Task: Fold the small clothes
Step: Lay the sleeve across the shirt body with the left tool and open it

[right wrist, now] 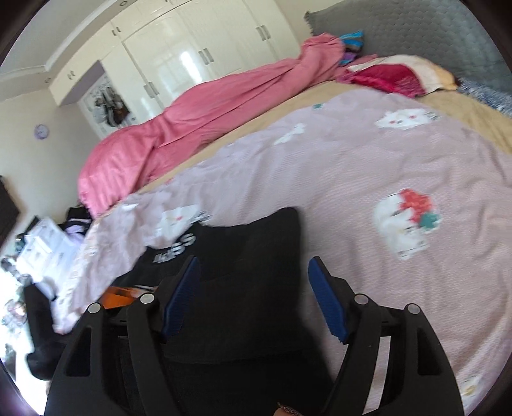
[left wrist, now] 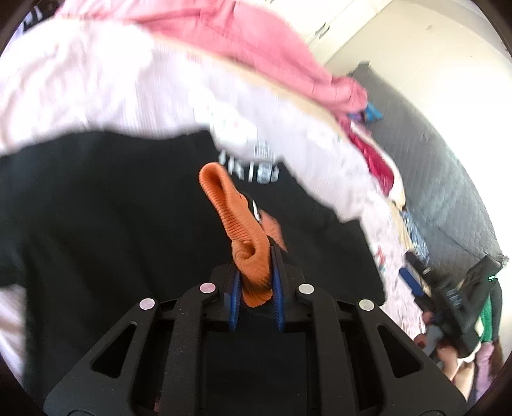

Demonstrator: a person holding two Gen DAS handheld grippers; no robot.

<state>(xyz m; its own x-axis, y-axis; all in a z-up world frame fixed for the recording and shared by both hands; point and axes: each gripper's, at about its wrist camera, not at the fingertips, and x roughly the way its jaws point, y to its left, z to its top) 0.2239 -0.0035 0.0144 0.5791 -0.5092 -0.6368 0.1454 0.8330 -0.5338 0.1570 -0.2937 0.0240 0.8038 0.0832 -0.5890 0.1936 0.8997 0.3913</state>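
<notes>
My left gripper [left wrist: 256, 281] is shut on an orange ribbed sock [left wrist: 238, 220], which stands up from between the blue pads above a black shirt [left wrist: 112, 208] with white lettering. In the right wrist view the black shirt [right wrist: 249, 256] lies on the pale pink printed bedspread [right wrist: 352, 179]. My right gripper [right wrist: 254, 281] is open and empty just above the shirt's edge. An orange piece [right wrist: 120, 296] shows at the left beside the shirt. The other gripper [left wrist: 460, 307] appears at the right edge of the left wrist view.
A rumpled pink blanket [right wrist: 198, 112] lies along the far side of the bed. Red and cream pillows [right wrist: 393, 75] and a grey quilted headboard [right wrist: 416, 28] are at the head. White wardrobes [right wrist: 179, 54] stand behind. Clutter lies beside the bed at the left [right wrist: 41, 249].
</notes>
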